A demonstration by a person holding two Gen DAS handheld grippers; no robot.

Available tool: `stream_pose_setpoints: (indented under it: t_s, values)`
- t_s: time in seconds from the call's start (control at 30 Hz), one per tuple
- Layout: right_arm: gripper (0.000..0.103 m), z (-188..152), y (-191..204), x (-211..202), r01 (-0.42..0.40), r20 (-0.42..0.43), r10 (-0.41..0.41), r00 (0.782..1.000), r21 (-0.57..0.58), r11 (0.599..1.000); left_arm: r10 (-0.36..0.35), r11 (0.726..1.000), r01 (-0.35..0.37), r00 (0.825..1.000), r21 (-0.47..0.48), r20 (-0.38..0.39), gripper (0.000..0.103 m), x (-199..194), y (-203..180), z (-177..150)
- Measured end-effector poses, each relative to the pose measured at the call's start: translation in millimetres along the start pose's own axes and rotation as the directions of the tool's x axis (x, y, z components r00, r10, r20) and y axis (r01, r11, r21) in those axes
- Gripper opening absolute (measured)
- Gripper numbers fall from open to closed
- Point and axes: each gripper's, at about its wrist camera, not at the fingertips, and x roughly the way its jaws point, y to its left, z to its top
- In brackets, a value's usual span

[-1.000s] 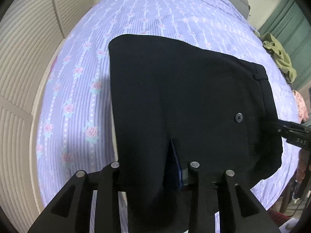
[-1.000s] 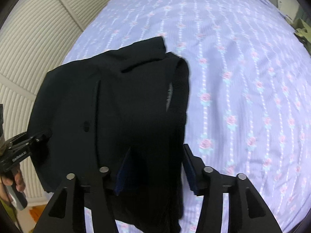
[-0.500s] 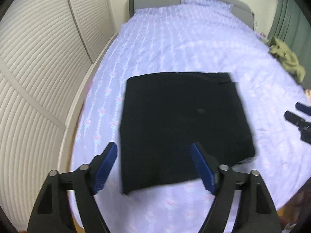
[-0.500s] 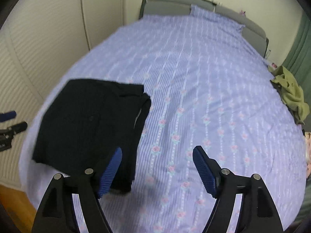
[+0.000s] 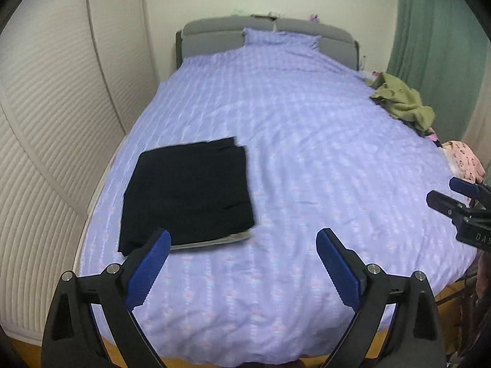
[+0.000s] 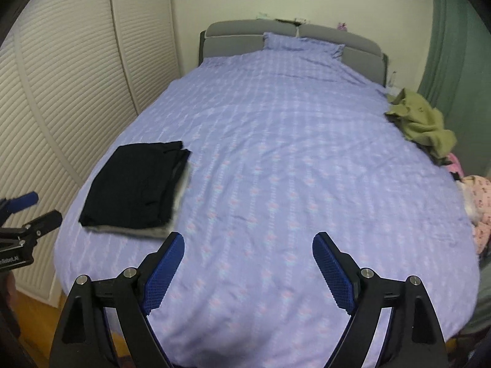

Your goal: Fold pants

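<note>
Black pants (image 5: 187, 193), folded into a flat rectangle, were laid on the lilac floral bedspread (image 5: 307, 159) near its foot-end left corner, beside the louvred wardrobe doors (image 5: 46, 141); a pale edge was seen under the pants' near side, its nature not discernible. L gripper (image 5: 242, 263) was held above the bed's foot end w/ jaws opening, blue pads (image 5: 147, 273) spread wide, nothing between them; the pants lay just beyond the left pad, apart from it. R gripper (image 6: 247, 268) was likewise held over the foot end, jaws opening and wide apart, nothing between them, w/ the pants well to its left. Each gripper was caught at the edge of the other's view. A lilac pillow (image 6: 302, 44) was set against the grey headboard (image 6: 233, 35). An olive-green garment (image 6: 420, 122) was heaped at the bed's right edge, w/ pink patterned clothing (image 6: 478, 205) nearer the foot end on that side; a green curtain (image 5: 435, 46) was hung behind.
</note>
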Motion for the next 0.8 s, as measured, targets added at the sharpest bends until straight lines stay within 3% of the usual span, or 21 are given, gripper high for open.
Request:
stream_pose_setpoints:
  t_s: [0.17, 0.47, 0.8]
  values:
    - [0.086, -36.1, -51.8, -53.2, -0.007, 0.036, 0.006, 0.999, 0.037, 0.999, -0.029, 1.0, 0.029, 0.997, 0.0, 0.077, 0.101, -45.3, -67.8, -18.2]
    - [0.086, -97.0, -133.4, -117.9, -0.03, 0.099, 0.027, 0.995, 0.034, 0.999, 0.013, 1.0, -0.014, 0.988, 0.0, 0.151, 0.102, -103.6, -176.4, -61.1]
    - [0.086, -125.3, -177.8, -171.3, -0.022, 0.146, 0.013, 0.989, 0.057, 0.998, -0.004, 1.0, 0.002, 0.982, 0.01, 0.187, 0.102, -152.5, -233.4, -78.0]
